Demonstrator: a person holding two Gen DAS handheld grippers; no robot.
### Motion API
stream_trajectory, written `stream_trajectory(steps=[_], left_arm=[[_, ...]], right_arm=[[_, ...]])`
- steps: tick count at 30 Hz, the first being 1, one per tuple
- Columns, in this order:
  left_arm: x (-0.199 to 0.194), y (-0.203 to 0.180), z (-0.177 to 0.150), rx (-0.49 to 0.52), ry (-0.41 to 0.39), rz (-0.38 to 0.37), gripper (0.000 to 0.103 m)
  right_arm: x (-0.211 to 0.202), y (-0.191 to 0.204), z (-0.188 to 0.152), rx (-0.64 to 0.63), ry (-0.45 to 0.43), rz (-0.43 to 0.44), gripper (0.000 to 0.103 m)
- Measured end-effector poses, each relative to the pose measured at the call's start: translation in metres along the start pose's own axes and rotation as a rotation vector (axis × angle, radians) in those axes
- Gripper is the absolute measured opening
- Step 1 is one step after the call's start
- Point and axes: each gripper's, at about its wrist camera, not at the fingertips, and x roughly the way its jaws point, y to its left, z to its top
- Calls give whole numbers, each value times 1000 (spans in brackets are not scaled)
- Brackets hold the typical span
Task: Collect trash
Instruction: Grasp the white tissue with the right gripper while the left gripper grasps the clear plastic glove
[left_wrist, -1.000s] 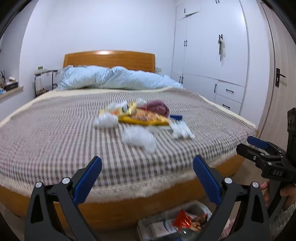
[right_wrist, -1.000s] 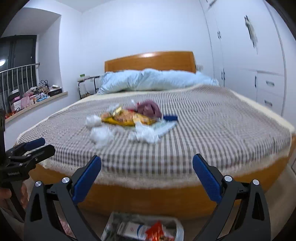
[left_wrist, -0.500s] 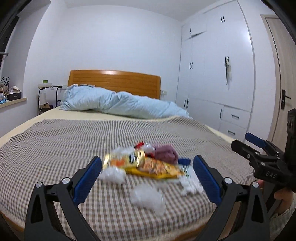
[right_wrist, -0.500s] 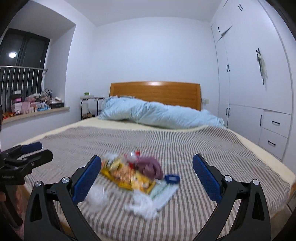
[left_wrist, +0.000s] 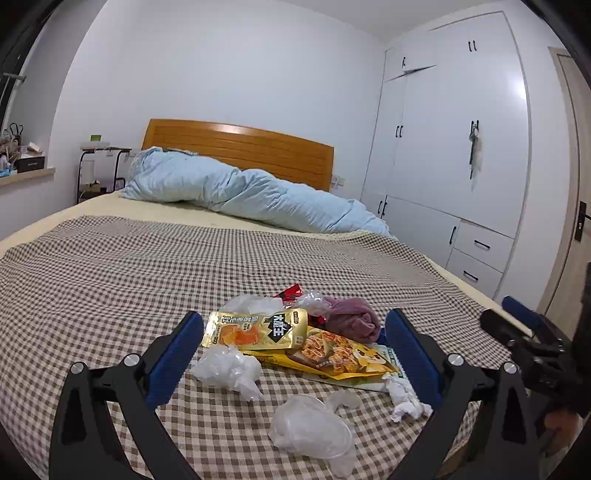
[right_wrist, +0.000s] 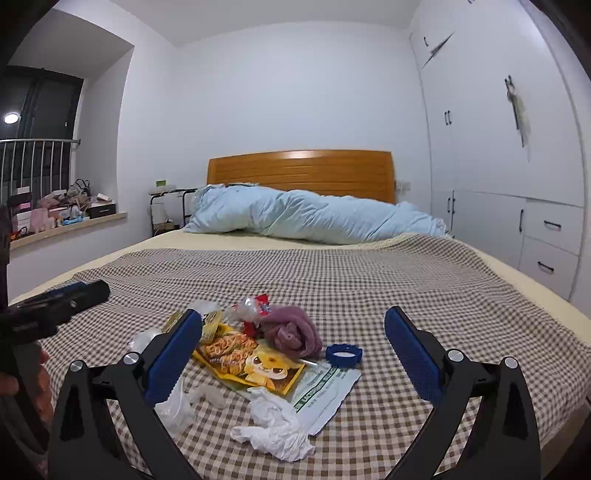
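Bed cover (left_wrist: 110, 280) is matt checked cloth, headboard (left_wrist: 240, 147) glossy wood w/ a sheen. Snack packets (left_wrist: 258, 328) are shiny foil/plastic, tissue wads (right_wrist: 273, 424) crumpled paper. Purple cloth (right_wrist: 291, 328) looks soft, duvet (right_wrist: 314, 218) matt fabric, wardrobe (left_wrist: 461, 147) smooth.

Both wrist cameras sit low over the foot of the bed (left_wrist: 92, 280), facing its wooden headboard (right_wrist: 299, 171) and looking out between their own blue fingers. The left view looks from the left side, the right from the right; both share the nearby litter pile, including the yellow snack packet (left_wrist: 332, 356), and the blue duvet (right_wrist: 314, 218).
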Motion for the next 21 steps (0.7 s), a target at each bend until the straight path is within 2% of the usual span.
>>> stream_trajectory(steps=[4, 10, 15, 21], left_arm=[[9, 2, 2, 6, 12, 2, 96], [13, 7, 2, 10, 35, -3, 96], [23, 7, -2, 29, 80, 16, 96], [33, 9, -8, 21, 123, 9, 96]], right_arm=[[6, -1, -1, 16, 12, -20, 95], [21, -7, -5, 52, 89, -55, 95], [34, -3, -13, 10, 155, -84, 95], [61, 13, -36, -86, 339, -99, 95]])
